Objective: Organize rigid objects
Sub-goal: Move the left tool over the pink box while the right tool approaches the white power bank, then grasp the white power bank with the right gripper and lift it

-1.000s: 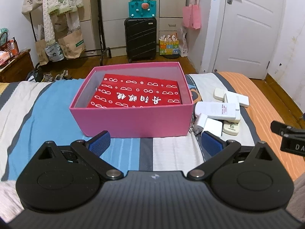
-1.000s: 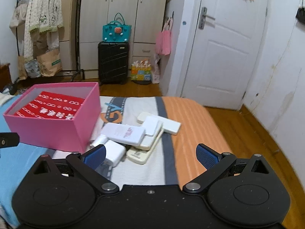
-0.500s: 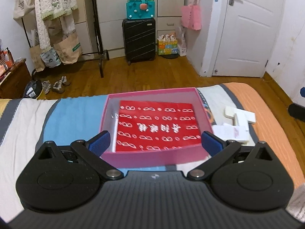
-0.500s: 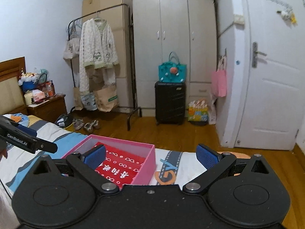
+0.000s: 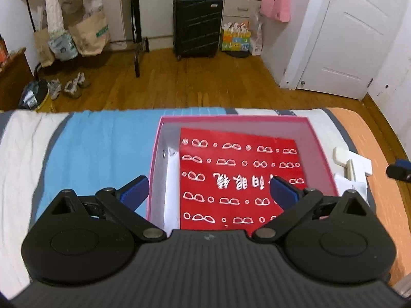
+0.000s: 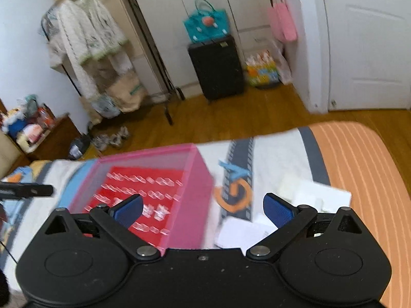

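An open pink box [image 5: 322, 148] with a red patterned lining [image 5: 239, 177] sits on the bed; it also shows in the right wrist view [image 6: 197, 177]. My left gripper [image 5: 209, 191] is open and empty, held above the box's near left part. Several white rigid objects [image 5: 353, 164] lie on the bedspread right of the box; they show blurred in the right wrist view [image 6: 308, 192]. My right gripper [image 6: 203, 209] is open and empty, above the gap between box and white objects. Its tip shows in the left wrist view [image 5: 398, 170].
The striped bedspread [image 5: 90, 148] covers the bed, with the bed's foot edge beyond the box. On the wooden floor stand a black suitcase [image 5: 197, 37], a clothes rack [image 6: 84, 48] with bags, and shoes [image 5: 73, 87]. A white door [image 5: 359, 33] is at the right.
Both grippers rose and tilted down over the bed. The left one now looks into the box from above. The right one swung from facing the room to facing the box and white objects.
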Action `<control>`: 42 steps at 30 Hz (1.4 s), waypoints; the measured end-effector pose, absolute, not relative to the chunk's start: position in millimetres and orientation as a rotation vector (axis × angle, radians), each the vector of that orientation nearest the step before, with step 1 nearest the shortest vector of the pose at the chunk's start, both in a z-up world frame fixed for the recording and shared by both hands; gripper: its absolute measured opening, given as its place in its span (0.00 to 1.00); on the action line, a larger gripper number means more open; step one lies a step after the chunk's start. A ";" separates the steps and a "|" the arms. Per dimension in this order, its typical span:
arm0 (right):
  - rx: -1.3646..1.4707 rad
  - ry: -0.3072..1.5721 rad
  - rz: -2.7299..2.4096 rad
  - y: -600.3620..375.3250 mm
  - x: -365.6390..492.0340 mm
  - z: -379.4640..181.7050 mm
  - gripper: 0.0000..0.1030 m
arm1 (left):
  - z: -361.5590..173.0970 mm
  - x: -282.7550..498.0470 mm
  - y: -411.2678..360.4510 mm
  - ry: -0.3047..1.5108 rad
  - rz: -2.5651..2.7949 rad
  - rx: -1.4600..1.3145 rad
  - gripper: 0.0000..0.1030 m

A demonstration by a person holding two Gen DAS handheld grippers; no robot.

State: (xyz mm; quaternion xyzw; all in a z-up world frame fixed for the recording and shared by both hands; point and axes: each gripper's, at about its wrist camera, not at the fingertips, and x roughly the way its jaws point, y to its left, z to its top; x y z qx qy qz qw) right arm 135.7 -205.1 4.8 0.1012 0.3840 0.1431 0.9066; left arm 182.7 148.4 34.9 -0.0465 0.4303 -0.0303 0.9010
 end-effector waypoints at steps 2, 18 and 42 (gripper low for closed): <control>0.213 0.819 0.283 -210.8 140.2 -8.0 0.98 | 21.2 186.8 153.8 0.914 -0.076 -0.132 0.98; 0.002 0.899 0.336 -190.8 168.9 -38.1 0.97 | -43.1 220.8 202.1 1.040 0.027 -0.225 0.83; -0.494 0.912 0.590 -186.1 186.2 -87.7 0.67 | -84.3 246.0 206.2 1.102 0.114 -0.198 0.05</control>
